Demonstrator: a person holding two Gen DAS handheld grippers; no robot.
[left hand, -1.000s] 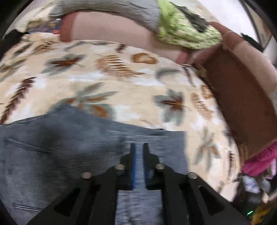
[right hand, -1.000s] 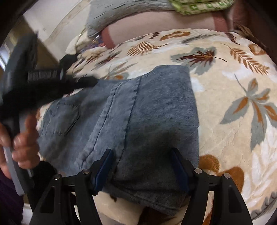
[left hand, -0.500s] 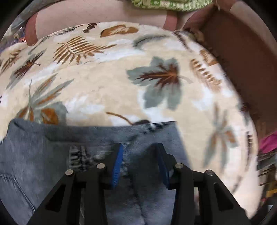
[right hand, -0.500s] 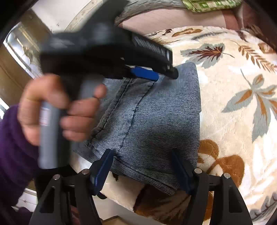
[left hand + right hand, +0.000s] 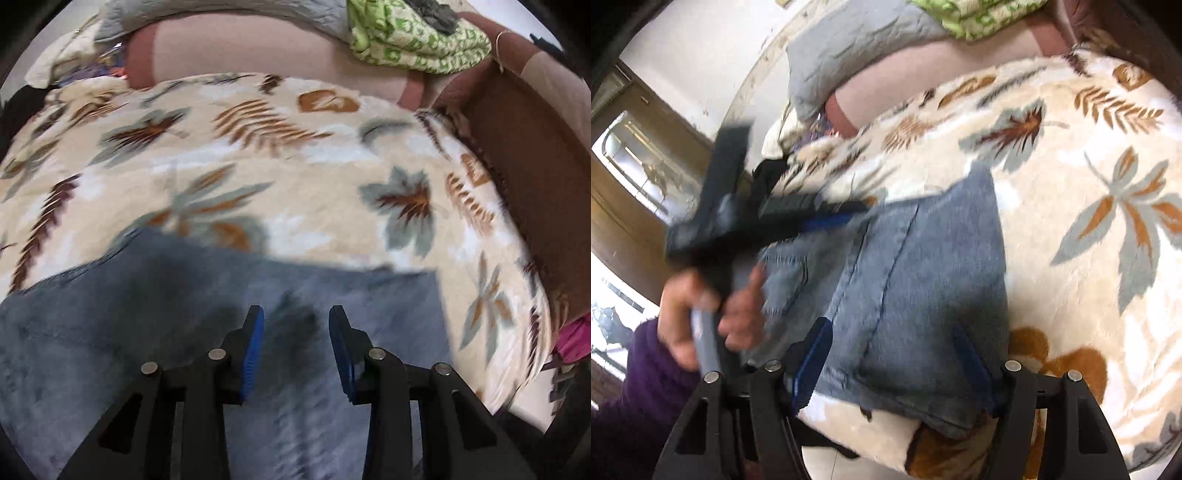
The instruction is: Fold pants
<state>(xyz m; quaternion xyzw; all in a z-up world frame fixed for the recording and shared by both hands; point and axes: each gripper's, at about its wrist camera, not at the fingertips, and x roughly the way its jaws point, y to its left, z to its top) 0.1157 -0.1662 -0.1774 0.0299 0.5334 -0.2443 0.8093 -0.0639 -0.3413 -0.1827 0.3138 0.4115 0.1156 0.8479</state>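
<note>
Folded pants (image 5: 207,332) on blanket (image 5: 295,184), beneath both grippers' parted jaws

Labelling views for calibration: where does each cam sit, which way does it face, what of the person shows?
Left wrist: on the left tongs, looking steeply down at the jeans on the leaf-print blanket; only its own open fingers show.
Right wrist: on the right tongs, angled across the jeans; shows the left hand, purple sleeve, left tongs.
Shared: jeans, blanket, green cloth.

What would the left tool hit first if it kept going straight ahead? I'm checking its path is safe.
Most likely the folded jeans just beneath the open left tool, lying on the leaf-print blanket; blur makes depth uncertain.
</note>
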